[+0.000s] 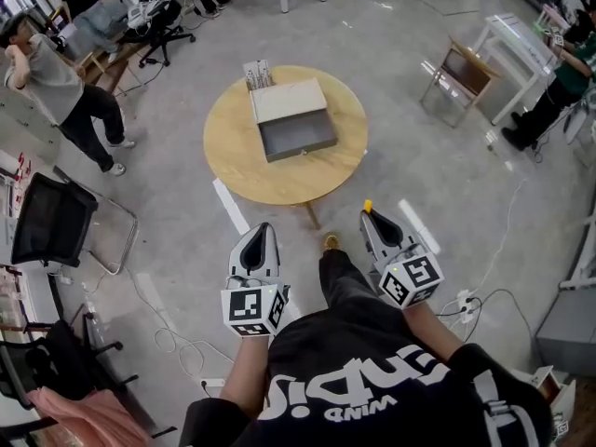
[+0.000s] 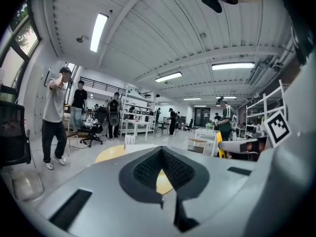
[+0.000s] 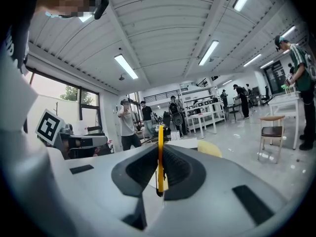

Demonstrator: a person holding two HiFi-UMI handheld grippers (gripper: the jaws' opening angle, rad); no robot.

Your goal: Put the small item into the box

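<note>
A round wooden table (image 1: pixel 237 156) stands ahead of me and carries the box (image 1: pixel 298 136), a grey open tray with a beige lid part (image 1: pixel 290 100) behind it. My right gripper (image 1: pixel 369 212) hangs over the floor, short of the table's near edge, and is shut on a thin yellow item (image 1: pixel 367 206). In the right gripper view the yellow item (image 3: pixel 160 154) stands upright, clamped between the dark pads (image 3: pixel 178 168). My left gripper (image 1: pixel 264 228) is beside it on the left, also short of the table; its pads (image 2: pixel 147 168) meet with nothing between them.
A small card stand (image 1: pixel 257 73) sits behind the box. A black office chair (image 1: pixel 51 220) is at the left, a folding chair (image 1: pixel 461 74) and white table (image 1: pixel 517 40) at the far right. People stand at the left (image 1: pixel 65 91) and right (image 1: pixel 559 87). Cables (image 1: pixel 484 296) lie on the floor.
</note>
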